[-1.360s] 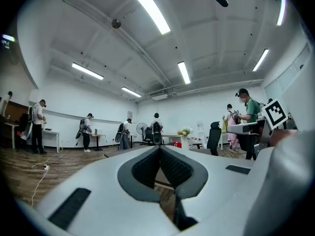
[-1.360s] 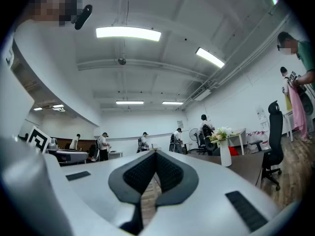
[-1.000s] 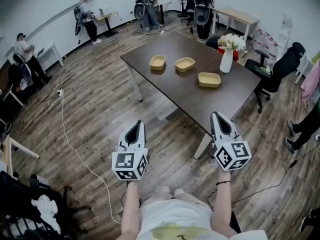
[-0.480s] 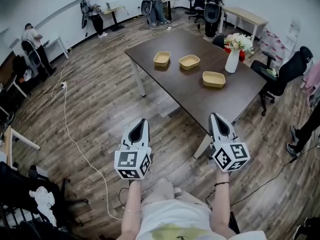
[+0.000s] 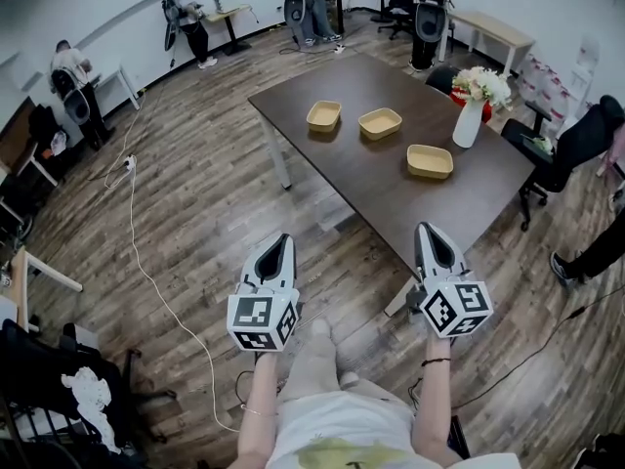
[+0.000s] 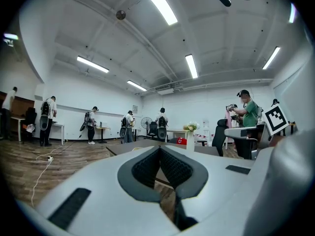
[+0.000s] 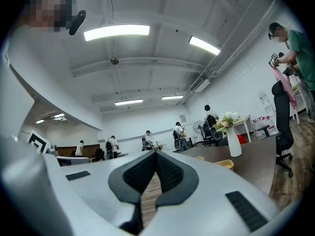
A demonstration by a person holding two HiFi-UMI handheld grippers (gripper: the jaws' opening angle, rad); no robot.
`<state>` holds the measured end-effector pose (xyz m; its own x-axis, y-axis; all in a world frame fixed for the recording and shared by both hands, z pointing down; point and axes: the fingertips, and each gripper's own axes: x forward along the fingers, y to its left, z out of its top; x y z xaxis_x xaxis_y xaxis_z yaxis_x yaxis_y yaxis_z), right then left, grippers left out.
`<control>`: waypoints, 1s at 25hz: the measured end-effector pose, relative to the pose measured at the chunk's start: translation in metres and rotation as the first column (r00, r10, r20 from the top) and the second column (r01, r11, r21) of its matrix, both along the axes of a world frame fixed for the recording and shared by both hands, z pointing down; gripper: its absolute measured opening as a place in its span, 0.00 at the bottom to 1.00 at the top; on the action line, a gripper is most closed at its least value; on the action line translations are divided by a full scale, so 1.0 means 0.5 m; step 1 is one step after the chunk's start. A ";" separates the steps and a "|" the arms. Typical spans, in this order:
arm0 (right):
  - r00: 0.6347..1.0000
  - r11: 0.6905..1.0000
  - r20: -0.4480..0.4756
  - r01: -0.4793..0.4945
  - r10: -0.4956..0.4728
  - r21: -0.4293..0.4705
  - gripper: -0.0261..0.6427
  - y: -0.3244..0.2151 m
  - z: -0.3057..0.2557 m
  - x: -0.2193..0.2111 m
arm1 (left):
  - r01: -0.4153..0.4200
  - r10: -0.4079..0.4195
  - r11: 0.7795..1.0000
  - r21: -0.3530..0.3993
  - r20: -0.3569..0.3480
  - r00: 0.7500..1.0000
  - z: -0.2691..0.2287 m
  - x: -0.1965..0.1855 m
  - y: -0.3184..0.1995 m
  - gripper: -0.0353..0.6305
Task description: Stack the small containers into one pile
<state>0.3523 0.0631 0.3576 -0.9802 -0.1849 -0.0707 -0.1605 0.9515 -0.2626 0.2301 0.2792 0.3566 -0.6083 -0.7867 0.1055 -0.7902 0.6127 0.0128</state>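
Three small tan containers stand apart on the dark table (image 5: 371,179): the left container (image 5: 323,115), the middle container (image 5: 380,123) and the right container (image 5: 430,161). My left gripper (image 5: 282,239) hangs over the wooden floor, short of the table's near edge, with its jaws shut and nothing in them. My right gripper (image 5: 428,229) is at the table's near corner, also shut and empty. In the left gripper view the left gripper (image 6: 160,149) points at the table. The right gripper (image 7: 155,153) has one tan container (image 7: 224,164) ahead at its right.
A white vase of flowers (image 5: 469,120) stands at the table's far right edge, and a black office chair (image 5: 576,145) sits beyond it. A white cable (image 5: 137,252) runs across the floor at the left. Several people work at desks along the far wall.
The table and containers have drawn nearer and sit lower in the head view. Both grippers have edged forward toward the table, still shut.
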 end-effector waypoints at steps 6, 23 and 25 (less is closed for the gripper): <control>1.000 1.000 -0.019 -0.004 0.004 -0.010 0.07 -0.030 0.016 -0.106 | -0.001 0.001 1.000 0.004 -0.022 1.000 0.020 -0.104 -0.032 0.09; 0.994 0.995 -0.056 -0.094 0.091 -0.046 0.07 -0.108 0.037 -0.411 | -0.091 0.092 0.996 0.018 -0.056 0.994 0.034 -0.428 -0.140 0.09; 0.993 0.993 -0.055 -0.109 0.106 -0.049 0.07 -0.114 0.040 -0.424 | -0.109 0.110 0.994 0.021 -0.054 0.992 0.035 -0.447 -0.153 0.09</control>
<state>0.1401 0.0062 0.3774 -0.9565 -0.2915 -0.0078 -0.2759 0.9133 -0.2997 0.0067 0.2028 0.3740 -0.5119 -0.8504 0.1214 -0.8503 0.5217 0.0688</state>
